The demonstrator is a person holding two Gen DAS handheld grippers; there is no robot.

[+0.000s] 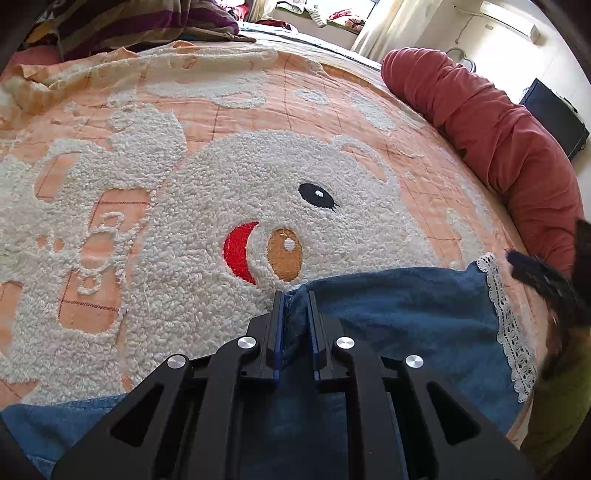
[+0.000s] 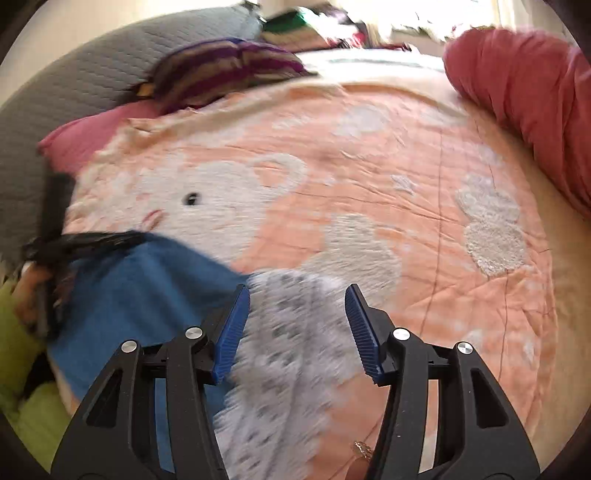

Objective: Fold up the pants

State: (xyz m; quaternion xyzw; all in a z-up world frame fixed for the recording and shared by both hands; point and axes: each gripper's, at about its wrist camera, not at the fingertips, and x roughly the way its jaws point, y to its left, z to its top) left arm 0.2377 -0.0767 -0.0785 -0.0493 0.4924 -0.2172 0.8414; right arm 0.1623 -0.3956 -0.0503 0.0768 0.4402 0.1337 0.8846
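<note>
Left gripper (image 1: 295, 295): jaws clenched on a pinched ridge of the blue pants (image 1: 406, 314), blue cloth bunched between the pads at the fabric's far edge. Right gripper (image 2: 297, 291): jaws stand apart, unclenched; the white lace hem (image 2: 291, 332) lies between them, and the pads do not appear to press it, though the right wrist view is smeared, so contact cannot be ruled out. Landmark for all places: the bear face (image 1: 280, 206) stitched on the peach bedspread (image 1: 240, 118). The pants lie flat on the near side of the bear face, the denim edge just short of its brown nose (image 1: 285, 254) and red mouth (image 1: 240, 254). Long axis, judged: the cloth runs crosswise in front of the bear face, lace hem at the right end, more blue trailing off low left. So the left gripper sits on the edge nearest the bear face, the right gripper at the hem end, well to the right of it. Judgement: the coming fold turns on both grips being on one edge; the right gripper must close on the lace before anything lifts. Beyond the bear face: a red bolster (image 1: 498, 147) along the right rim, a striped cushion (image 1: 147, 22) at the far left.
</note>
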